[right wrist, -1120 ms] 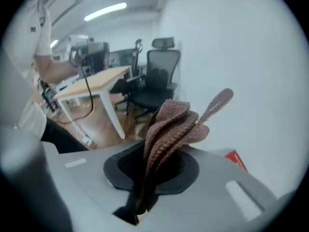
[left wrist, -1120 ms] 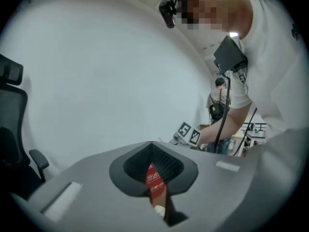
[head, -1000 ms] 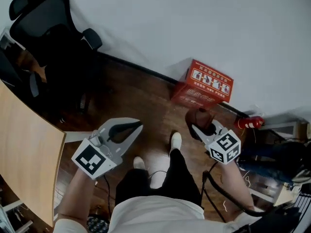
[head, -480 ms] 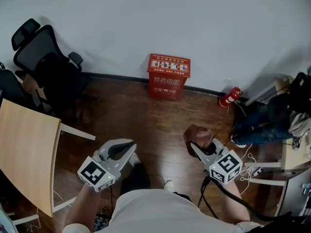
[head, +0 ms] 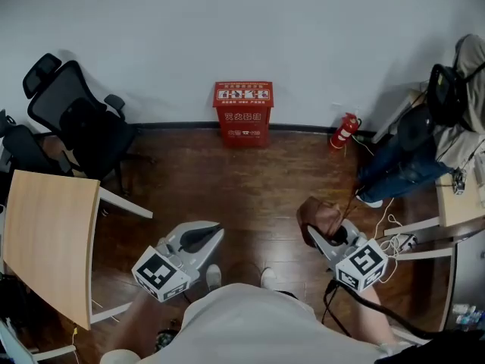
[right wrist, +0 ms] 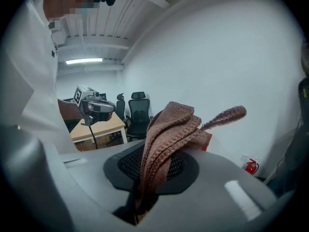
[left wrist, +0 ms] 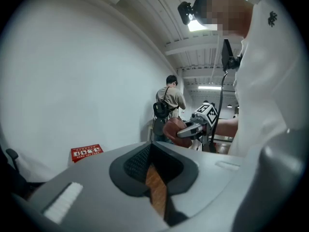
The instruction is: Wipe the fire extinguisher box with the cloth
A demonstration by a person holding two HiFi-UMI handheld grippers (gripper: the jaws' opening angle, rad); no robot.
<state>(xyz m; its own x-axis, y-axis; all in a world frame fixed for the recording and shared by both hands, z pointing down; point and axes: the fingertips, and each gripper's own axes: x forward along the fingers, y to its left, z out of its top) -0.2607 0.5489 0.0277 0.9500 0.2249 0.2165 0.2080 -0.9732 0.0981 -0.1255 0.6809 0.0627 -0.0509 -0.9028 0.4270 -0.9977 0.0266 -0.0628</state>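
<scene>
Two grippers are held low over the wooden floor point(head: 250, 180), well apart from each other. The right gripper point(head: 317, 237) has its fingers pinching a brown knitted cloth point(head: 318, 217). In the right gripper view the cloth point(right wrist: 166, 139) rises out of the fingers in a bunched fold, with a loose strand sticking out to one side. The left gripper point(head: 215, 232) holds nothing. In its own view the fingers are pressed together at the tips, and only a thin wedge of floor shows behind them.

The red fire extinguisher box point(head: 243, 112) stands on the floor at its far edge, against the white wall point(head: 227, 29), well apart from both grippers and the cloth. A red fire extinguisher point(head: 343, 131) leans at the same far edge, to the right of the box. A black office chair point(head: 76, 120) sits near the far left corner of the floor, and a light wooden counter point(head: 49, 241) stands along the left edge. Another person point(left wrist: 171, 105) stands by the wall in the left gripper view, back to the camera.
</scene>
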